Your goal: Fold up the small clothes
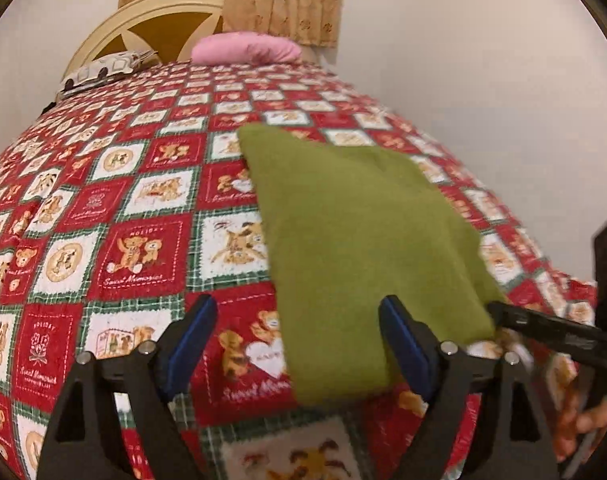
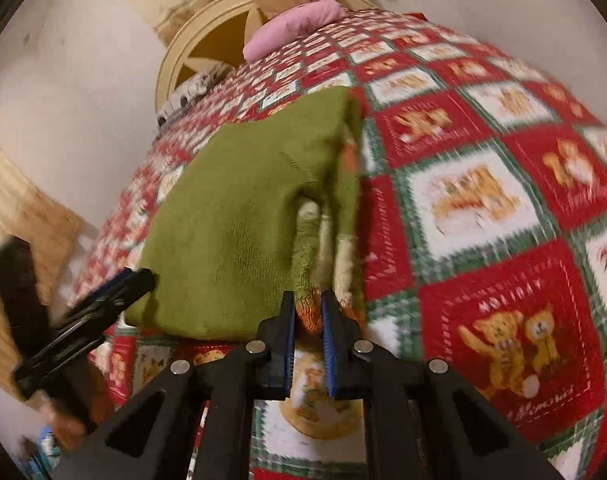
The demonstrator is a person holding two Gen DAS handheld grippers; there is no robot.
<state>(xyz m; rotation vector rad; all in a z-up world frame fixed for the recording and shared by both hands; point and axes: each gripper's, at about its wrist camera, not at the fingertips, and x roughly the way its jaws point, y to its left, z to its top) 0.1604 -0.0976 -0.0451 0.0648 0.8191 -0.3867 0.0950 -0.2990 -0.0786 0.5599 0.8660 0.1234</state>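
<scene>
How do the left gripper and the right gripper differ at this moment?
The left gripper has its jaws wide apart and holds nothing; the right gripper has its jaws nearly together, pinching an orange-trimmed edge of the green garment. The left gripper sits at the garment's near left side, over the quilt; the right one grips its near right side. Both have black bodies with blue pads.

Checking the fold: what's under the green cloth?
The green cloth lies on the quilt. A folded-under layer with orange-and-white trim shows at its edge, pinched by the right claw. Anything beneath the middle is covered.
</scene>
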